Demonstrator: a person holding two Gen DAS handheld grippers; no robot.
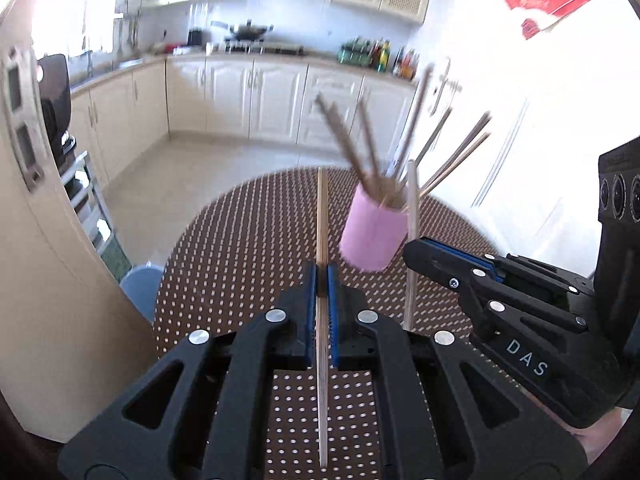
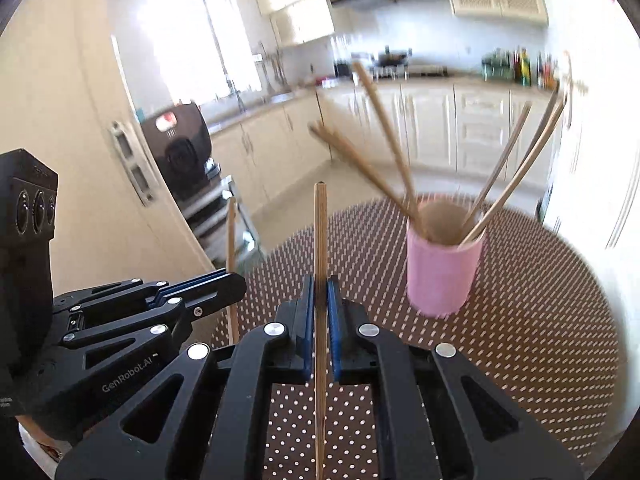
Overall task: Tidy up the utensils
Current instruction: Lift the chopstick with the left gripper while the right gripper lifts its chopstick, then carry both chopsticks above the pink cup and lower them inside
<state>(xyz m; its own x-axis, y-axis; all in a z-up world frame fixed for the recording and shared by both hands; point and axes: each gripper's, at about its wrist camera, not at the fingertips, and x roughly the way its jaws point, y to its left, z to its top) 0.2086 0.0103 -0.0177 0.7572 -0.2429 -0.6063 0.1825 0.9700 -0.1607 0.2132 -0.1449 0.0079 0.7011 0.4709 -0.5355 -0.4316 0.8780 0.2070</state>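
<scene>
Left gripper (image 1: pixel 322 276) clamps one chopstick (image 1: pixel 322 216) upright; right gripper (image 2: pixel 320 286) clamps another chopstick (image 2: pixel 320 232). Pink cup (image 2: pixel 442 276) of chopsticks at 1 o'clock on dotted table (image 2: pixel 540 340).

You have a pale wooden chopstick (image 1: pixel 322 216) upright at near centre, and another (image 1: pixel 412 240) just right. Beyond them the pink cup (image 1: pixel 370 236) holds several splayed chopsticks (image 1: pixel 360 144).

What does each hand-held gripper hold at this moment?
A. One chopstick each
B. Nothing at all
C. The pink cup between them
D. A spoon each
A: the left hand-held gripper is shut on one chopstick and the right hand-held gripper on another chopstick, while the pink cup stands apart on the table.
</scene>
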